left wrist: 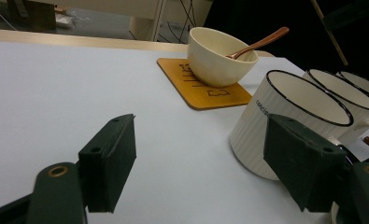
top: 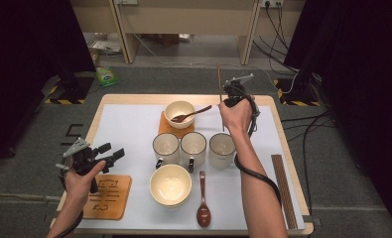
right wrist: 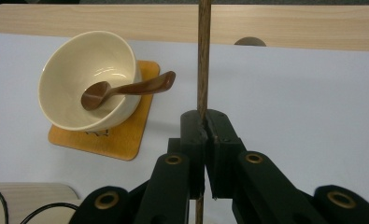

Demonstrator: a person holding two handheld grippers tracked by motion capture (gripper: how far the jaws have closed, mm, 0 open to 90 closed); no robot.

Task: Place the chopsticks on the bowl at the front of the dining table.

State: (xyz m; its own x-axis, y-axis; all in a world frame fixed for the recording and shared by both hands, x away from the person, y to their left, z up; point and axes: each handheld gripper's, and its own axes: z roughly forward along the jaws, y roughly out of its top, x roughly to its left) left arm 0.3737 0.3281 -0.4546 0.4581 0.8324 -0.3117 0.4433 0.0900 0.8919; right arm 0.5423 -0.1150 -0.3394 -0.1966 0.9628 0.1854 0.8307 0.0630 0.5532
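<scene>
My right gripper [top: 228, 97] [right wrist: 204, 122] is shut on a thin wooden chopstick [top: 220, 84] [right wrist: 203, 51], held above the table's far right part, beside the far cream bowl [top: 178, 113] [right wrist: 88, 79]. That bowl sits on a wooden coaster [top: 168, 129] [right wrist: 121, 135] and holds a brown spoon [top: 191, 115] [right wrist: 126, 88]. My left gripper [top: 115, 151] [left wrist: 201, 168] is open with nothing between its jaws, over the table's left edge, pointing toward the mugs. In the left gripper view the far bowl [left wrist: 219, 56] on its coaster [left wrist: 196, 88] lies beyond the open jaws.
Three white mugs [top: 193, 147] [left wrist: 289, 116] stand in a row mid-table. A second cream bowl [top: 170, 184] and a brown spoon [top: 203, 201] lie near the front edge. Another wooden coaster [top: 109, 196] sits front left. More chopsticks [top: 283, 191] lie along the right edge.
</scene>
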